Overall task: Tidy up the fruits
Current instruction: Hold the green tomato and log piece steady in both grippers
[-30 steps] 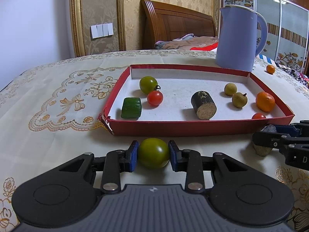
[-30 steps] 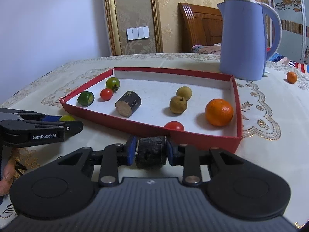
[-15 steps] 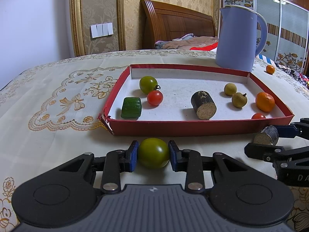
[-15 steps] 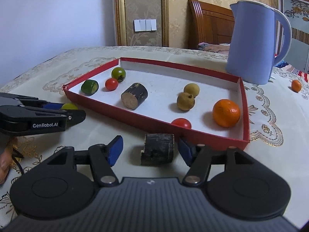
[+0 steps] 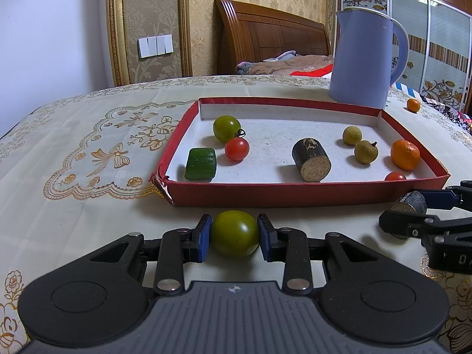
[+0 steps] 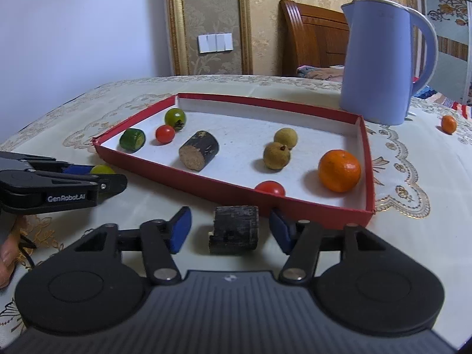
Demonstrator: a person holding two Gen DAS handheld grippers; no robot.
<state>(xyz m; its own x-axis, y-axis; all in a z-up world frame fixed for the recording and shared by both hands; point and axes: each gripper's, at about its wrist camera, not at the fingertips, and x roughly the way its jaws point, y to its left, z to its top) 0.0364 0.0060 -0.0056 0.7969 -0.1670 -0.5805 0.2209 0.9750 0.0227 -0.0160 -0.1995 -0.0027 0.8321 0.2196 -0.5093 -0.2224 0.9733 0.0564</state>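
Note:
My left gripper point(image 5: 234, 237) is shut on a green tomato point(image 5: 233, 230) just above the tablecloth, in front of the red tray point(image 5: 295, 194). In the right wrist view the left gripper point(image 6: 100, 174) appears at the left with the tomato point(image 6: 101, 169) between its pads. My right gripper point(image 6: 230, 230) straddles a dark cylinder piece point(image 6: 234, 231) lying on the cloth by the tray's near rim point(image 6: 206, 183). Its jaws are closing, but gaps show on both sides of the piece. The left wrist view catches the right gripper point(image 5: 410, 211) and the piece point(image 5: 408, 202) at the right edge.
Inside the tray lie a green tomato point(image 5: 226, 128), red tomatoes point(image 5: 237, 149), a cucumber chunk point(image 5: 200, 167), a dark cylinder point(image 5: 311, 163), two longans point(image 5: 365, 152) and an orange point(image 5: 405, 154). A blue kettle point(image 5: 362, 59) stands behind; a small orange point(image 5: 413, 105) lies beside it.
The right gripper let go of the dark piece, which now rests on the cloth. Its jaws spread wide, then narrowed a little. The left gripper kept its hold and stayed put.

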